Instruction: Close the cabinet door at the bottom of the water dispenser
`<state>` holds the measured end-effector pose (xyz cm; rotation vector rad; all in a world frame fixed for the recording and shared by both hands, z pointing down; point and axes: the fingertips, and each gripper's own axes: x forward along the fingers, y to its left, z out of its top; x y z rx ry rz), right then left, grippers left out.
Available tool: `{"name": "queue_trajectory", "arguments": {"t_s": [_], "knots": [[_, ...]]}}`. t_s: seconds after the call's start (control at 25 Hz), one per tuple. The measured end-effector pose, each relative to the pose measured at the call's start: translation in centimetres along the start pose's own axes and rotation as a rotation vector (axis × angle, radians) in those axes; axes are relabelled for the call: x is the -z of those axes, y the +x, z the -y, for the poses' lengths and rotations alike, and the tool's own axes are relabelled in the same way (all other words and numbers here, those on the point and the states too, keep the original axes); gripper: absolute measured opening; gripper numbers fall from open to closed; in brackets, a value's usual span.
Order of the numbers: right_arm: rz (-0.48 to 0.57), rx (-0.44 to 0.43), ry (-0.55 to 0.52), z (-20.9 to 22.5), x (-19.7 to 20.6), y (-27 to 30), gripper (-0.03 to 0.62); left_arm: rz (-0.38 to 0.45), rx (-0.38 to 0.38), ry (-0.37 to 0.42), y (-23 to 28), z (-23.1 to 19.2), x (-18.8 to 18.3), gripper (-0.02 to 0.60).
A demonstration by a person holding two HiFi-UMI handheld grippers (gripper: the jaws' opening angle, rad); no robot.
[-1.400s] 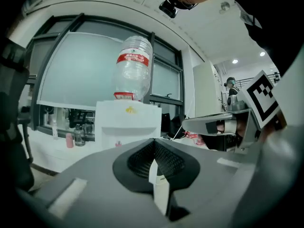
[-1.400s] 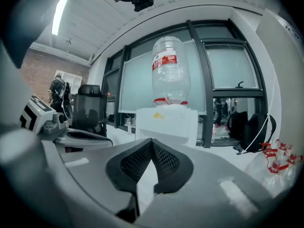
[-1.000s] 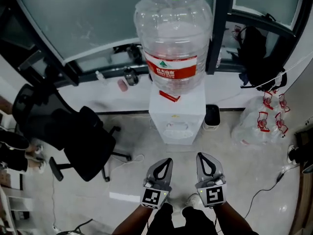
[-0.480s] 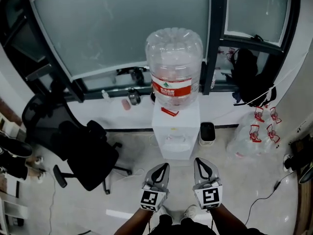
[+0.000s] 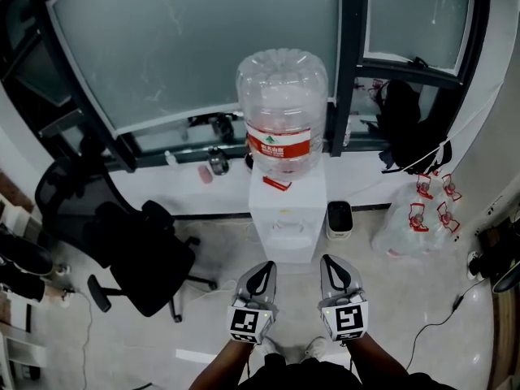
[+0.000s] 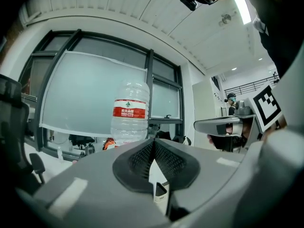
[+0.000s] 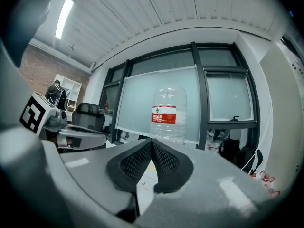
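The white water dispenser point(image 5: 286, 214) stands against the window wall with a big clear bottle point(image 5: 283, 108) with a red label on top. From above I see only its top and front edge; the cabinet door at its bottom is hidden. My left gripper point(image 5: 262, 271) and right gripper point(image 5: 331, 265) hang side by side just in front of it, apart from it, both shut with nothing between the jaws. In the left gripper view the bottle point(image 6: 129, 110) rises beyond the shut left gripper point(image 6: 153, 145). The right gripper view shows the bottle point(image 7: 168, 112) straight ahead of the right gripper point(image 7: 152, 146).
A black office chair point(image 5: 138, 250) stands on the floor to the left. A small black bin point(image 5: 339, 218) sits right of the dispenser, then plastic bags point(image 5: 414, 218). A dark backpack point(image 5: 406, 124) rests on the window ledge. A cable point(image 5: 443, 319) runs across the floor at right.
The view has pulled back: the dispenser looks smaller and farther off than a second ago. Both grippers stay shut, side by side, slightly lower in the picture.
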<state>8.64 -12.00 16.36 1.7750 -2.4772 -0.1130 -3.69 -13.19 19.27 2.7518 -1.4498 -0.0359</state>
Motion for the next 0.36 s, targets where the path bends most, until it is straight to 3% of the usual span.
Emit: {"name": "queue_trajectory", "arguments": {"t_s": [0.36], "knots": [[-0.007, 0.002, -0.04, -0.52, -0.05, 0.09, 0.003, 0.009, -0.008, -0.001, -0.38, -0.84, -0.44, 0.02]]}}
